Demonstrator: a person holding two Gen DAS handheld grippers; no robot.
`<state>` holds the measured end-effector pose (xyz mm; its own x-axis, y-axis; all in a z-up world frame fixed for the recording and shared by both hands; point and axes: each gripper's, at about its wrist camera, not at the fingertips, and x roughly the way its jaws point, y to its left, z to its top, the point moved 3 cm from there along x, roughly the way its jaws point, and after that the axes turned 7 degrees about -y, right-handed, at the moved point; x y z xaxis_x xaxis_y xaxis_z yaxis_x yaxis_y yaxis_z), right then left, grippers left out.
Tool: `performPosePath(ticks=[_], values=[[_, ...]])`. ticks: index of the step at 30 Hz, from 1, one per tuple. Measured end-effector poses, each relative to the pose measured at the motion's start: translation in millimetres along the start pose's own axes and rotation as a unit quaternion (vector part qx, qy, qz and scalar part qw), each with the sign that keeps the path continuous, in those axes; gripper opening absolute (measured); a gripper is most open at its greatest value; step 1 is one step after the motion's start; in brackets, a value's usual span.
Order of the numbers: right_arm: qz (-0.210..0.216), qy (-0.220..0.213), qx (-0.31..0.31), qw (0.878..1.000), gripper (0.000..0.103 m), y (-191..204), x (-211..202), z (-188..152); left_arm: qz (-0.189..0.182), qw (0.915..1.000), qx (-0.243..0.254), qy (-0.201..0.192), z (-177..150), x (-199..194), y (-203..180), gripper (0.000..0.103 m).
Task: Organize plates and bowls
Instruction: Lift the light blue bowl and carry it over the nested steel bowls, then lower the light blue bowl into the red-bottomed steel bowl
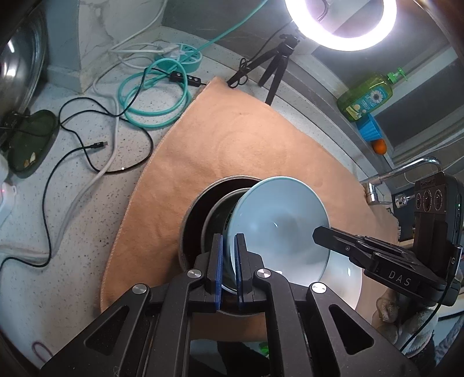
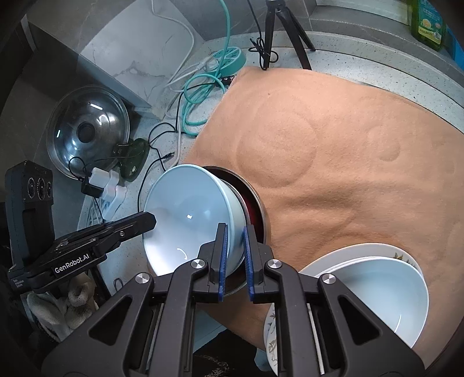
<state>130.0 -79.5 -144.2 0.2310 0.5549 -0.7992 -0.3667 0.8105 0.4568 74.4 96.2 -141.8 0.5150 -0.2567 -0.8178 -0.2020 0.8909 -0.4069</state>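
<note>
A light blue bowl (image 1: 281, 220) (image 2: 185, 214) hangs tilted between both grippers. My left gripper (image 1: 229, 246) is shut on one side of its rim. My right gripper (image 2: 235, 243) is shut on the opposite side. Each gripper shows in the other's view, the right gripper (image 1: 319, 233) and the left gripper (image 2: 152, 219), reaching over the rim. Right behind and under the blue bowl a steel bowl (image 1: 194, 208) (image 2: 258, 208) with a dark inside sits on the orange cloth (image 1: 246, 139) (image 2: 348, 145). A white bowl (image 2: 377, 290) (image 1: 348, 281) rests on a flowered plate (image 2: 403, 255).
Cables and a teal hose (image 1: 153, 95) lie on the speckled counter (image 1: 43, 246) left of the cloth. A glass pot lid (image 2: 87, 130) leans at the far left. A small tripod (image 1: 278, 63), a ring light (image 1: 339, 20), a green soap bottle (image 1: 365, 98) and a faucet (image 1: 400, 171) stand behind.
</note>
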Motion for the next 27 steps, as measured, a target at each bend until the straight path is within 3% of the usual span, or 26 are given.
performPosePath(ticks=[15,27], values=[[-0.019,0.023,-0.017,0.999,0.011,4.1,24.4,-3.2,0.002,0.9997,-0.015,0.020,-7.6,11.2,12.0,0.006],[-0.026,0.018,-0.034,0.999,0.011,4.3,23.7,-5.2,0.000,0.9998,-0.018,0.013,-10.3,9.1,10.4,0.006]])
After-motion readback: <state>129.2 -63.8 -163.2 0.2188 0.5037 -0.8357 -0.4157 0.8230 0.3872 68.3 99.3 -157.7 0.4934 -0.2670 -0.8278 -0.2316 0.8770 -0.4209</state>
